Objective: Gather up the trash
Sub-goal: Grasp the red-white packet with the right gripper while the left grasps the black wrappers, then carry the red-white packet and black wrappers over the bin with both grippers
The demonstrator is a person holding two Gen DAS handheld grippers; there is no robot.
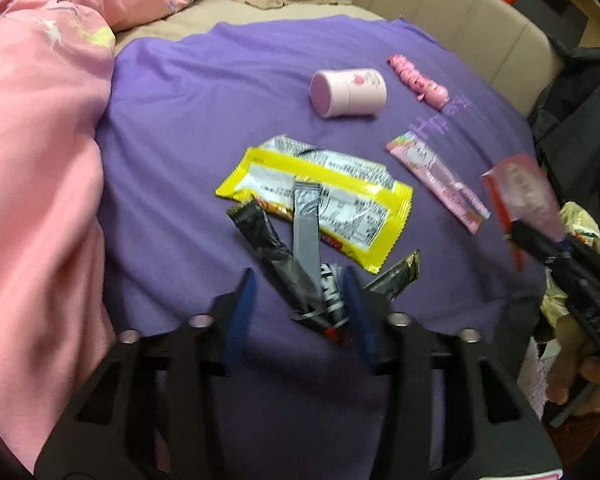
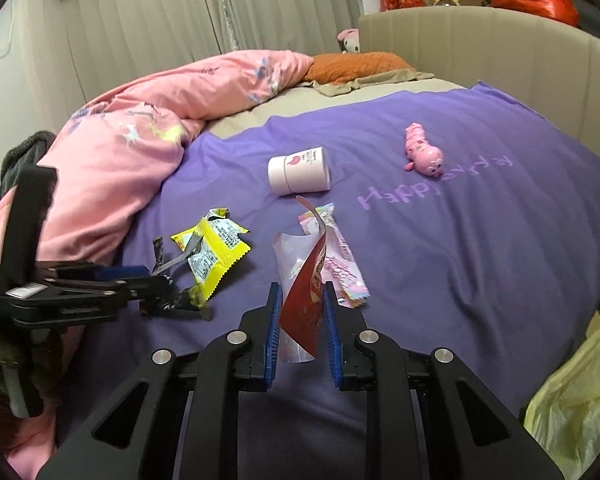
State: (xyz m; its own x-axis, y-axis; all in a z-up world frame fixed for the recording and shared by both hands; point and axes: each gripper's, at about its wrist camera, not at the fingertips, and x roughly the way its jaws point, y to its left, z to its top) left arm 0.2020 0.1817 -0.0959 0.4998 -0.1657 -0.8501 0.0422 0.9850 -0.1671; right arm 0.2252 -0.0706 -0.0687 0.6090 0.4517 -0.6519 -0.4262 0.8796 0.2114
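Observation:
Trash lies on a purple blanket. My left gripper is open around dark stick wrappers that lie partly on a yellow wrapper. Whether its fingers touch them I cannot tell. My right gripper is shut on a red and clear wrapper, held above the blanket; it shows at the right of the left wrist view. A pink stick wrapper lies beside the yellow one and, in the right wrist view, beyond the held wrapper. The left gripper shows at left there by the yellow wrapper.
A pink cylindrical box and a pink caterpillar toy lie farther back on the blanket. A pink duvet is heaped along the left. A yellowish plastic bag hangs at the bed's right side. The beige headboard is behind.

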